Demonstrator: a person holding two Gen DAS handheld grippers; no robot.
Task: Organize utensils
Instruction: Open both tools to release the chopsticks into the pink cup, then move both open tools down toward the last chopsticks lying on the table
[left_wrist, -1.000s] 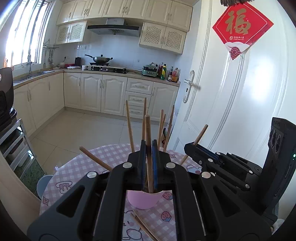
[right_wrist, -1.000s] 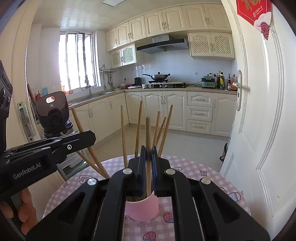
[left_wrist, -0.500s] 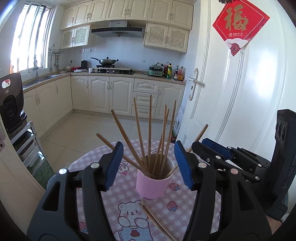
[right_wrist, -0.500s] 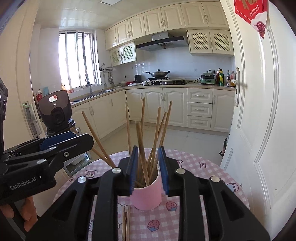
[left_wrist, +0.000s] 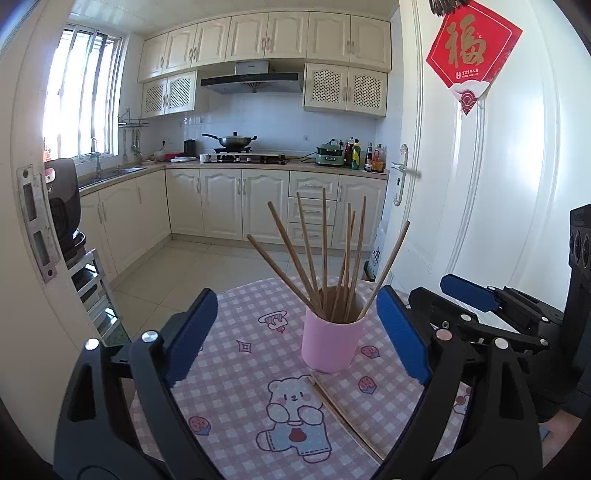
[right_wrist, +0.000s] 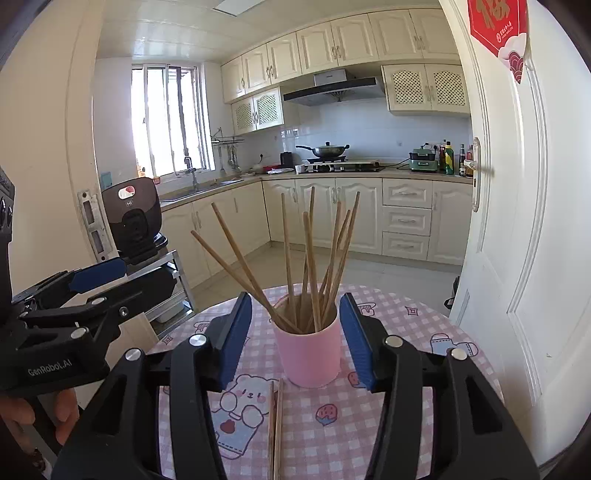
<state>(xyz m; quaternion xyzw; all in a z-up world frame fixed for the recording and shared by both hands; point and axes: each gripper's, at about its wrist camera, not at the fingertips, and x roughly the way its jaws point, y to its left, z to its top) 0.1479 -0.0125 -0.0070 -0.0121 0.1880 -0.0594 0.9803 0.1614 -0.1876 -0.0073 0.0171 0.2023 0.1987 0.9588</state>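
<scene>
1. The left gripper (left_wrist: 297, 338) points forward and slightly downward over the round table (left_wrist: 236, 373), which wears a pink checked cloth with cartoon bears. Its jaws have just been opening and now stand wide apart, with nothing pressed between the blue pads (left_wrist: 192, 334).
2. The right gripper (right_wrist: 295, 338) tilts down the same way. Its jaws have also just been opening; they stand apart on either side of the pink cup (right_wrist: 308, 350) in its own view, pads clear of the cup wall.
3. In the left view the right gripper shows at the right edge, just beside the cup. In the right view the left gripper appears at the left edge, with fingers (right_wrist: 62, 410) of the person's hand wrapped on its handle.
4. The pink cup stands upright near the middle of the table.
5. The chopsticks in the cup (left_wrist: 325, 258) stand on end, long axes near vertical, tops fanning outward; two lean far left, one leans right.
6. A loose pair of chopsticks (right_wrist: 275, 428) lies flat on the cloth, one end next to the cup's base, running toward the cameras.
</scene>
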